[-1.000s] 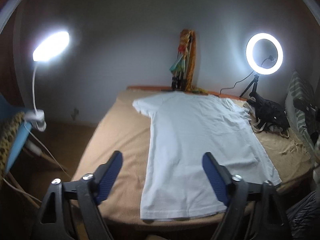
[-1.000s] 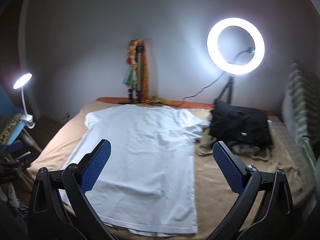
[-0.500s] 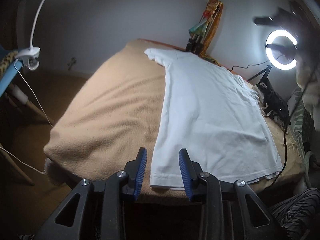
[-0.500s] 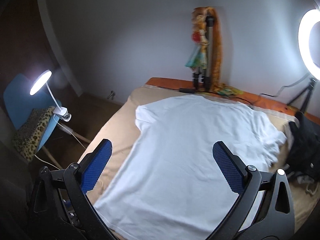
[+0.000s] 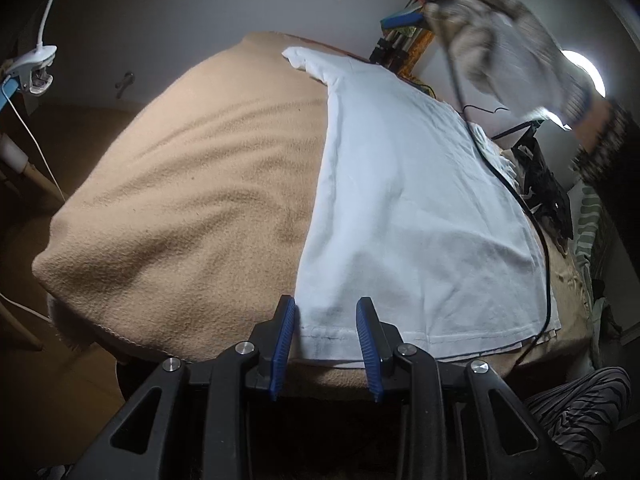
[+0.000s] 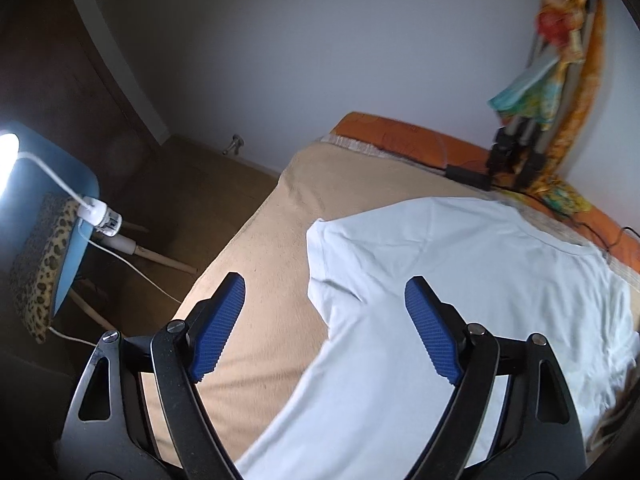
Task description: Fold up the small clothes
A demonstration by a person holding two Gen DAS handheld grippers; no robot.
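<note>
Left wrist view: your left gripper (image 5: 326,334) sits at the near edge of the bed (image 5: 180,184), its blue pads partly spread and straddling the near left corner of the shirt (image 5: 404,208) hem; no cloth is pinched yet, so the placement looks set for a corner grab. The shirt lies flat on the tan blanket, collar at the far end. Your gloved right hand (image 5: 516,40) shows blurred at upper right. Right wrist view: your right gripper (image 6: 324,328) hangs spread wide above the shirt's left sleeve (image 6: 360,252) and armpit, touching nothing, probably lining up for the sleeve so both points lift together.
</note>
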